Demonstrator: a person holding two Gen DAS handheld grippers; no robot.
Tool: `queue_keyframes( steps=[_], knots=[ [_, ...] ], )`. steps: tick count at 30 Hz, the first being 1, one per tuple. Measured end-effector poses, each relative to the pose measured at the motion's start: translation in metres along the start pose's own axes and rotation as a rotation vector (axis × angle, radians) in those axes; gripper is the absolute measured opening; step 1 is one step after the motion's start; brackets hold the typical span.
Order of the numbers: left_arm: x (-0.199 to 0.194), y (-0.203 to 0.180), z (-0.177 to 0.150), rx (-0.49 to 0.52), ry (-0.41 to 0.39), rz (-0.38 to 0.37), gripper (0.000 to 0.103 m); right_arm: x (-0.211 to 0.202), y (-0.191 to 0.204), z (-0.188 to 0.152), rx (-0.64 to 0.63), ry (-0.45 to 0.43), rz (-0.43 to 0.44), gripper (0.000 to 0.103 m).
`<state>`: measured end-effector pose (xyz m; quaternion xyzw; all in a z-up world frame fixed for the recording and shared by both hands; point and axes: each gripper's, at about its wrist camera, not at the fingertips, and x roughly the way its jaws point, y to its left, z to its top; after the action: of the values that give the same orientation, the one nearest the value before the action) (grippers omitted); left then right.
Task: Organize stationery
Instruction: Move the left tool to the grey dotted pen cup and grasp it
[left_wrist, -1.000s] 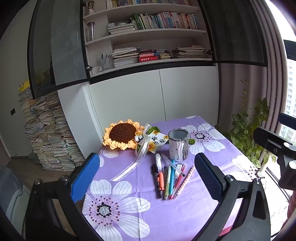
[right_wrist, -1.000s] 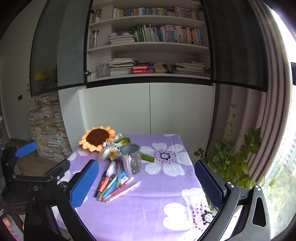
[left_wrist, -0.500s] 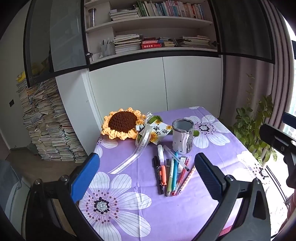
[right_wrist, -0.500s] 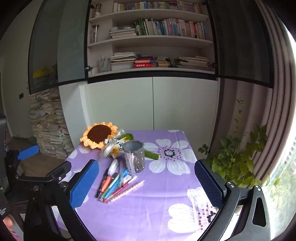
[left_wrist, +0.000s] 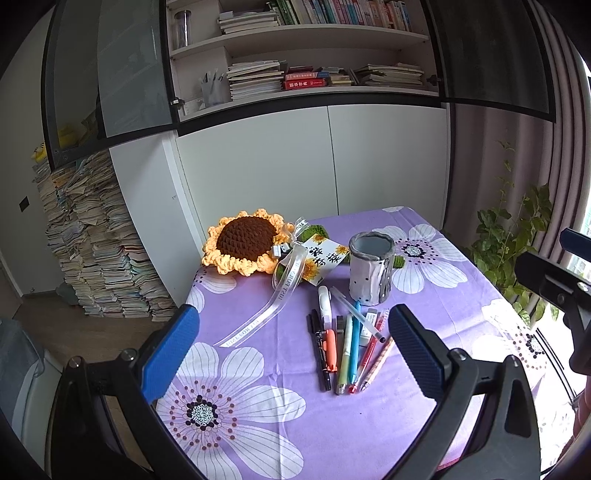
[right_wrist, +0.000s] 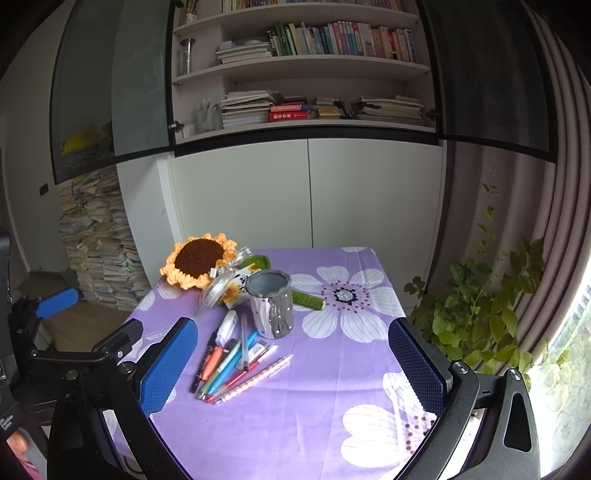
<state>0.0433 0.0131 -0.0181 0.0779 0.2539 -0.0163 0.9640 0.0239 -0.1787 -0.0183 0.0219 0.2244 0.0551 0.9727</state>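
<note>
pens (left_wrist: 349, 345) lie fanned on the purple cloth (left_wrist: 258, 424) just in front of the cup (left_wrist: 371, 267), some crossing each other. my left tongs (left_wrist: 293, 354) and right tongs (right_wrist: 291, 365) hang spread wide, empty. risk: pinching one pen may drag its neighbours; a sideways knock may tip the cup. only the right view shows the green stem (right_wrist: 308, 299) behind the cup.

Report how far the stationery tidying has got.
Done: nothing visible; the grey pen cup looks empty. In hand: nothing; the left gripper and right gripper are both open above the table. Left: the whole bunch of pens, the correction tape and the eraser lie loose on the purple tablecloth.
</note>
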Motion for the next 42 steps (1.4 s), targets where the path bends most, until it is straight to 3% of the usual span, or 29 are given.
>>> queue_keyframes(
  steps=[15,20,26,36,42],
  knots=[
    [0.036,-0.005,-0.001,0.013,0.030,-0.028,0.102,0.031,-0.008,-0.005,0.024,0.070,-0.007,0.103],
    [0.076,-0.019,0.007,0.043,0.045,-0.100,0.102,0.044,-0.018,-0.010,0.028,0.102,-0.036,0.103],
    [0.128,-0.041,0.014,0.045,0.142,-0.191,0.102,0.058,-0.046,-0.018,0.088,0.144,-0.077,0.103],
    [0.182,-0.066,0.022,0.085,0.187,-0.187,0.102,0.105,-0.084,-0.032,0.180,0.228,-0.069,0.103],
    [0.218,-0.067,0.027,0.034,0.247,-0.233,0.102,0.131,-0.091,-0.037,0.190,0.255,-0.047,0.103]
  ],
)
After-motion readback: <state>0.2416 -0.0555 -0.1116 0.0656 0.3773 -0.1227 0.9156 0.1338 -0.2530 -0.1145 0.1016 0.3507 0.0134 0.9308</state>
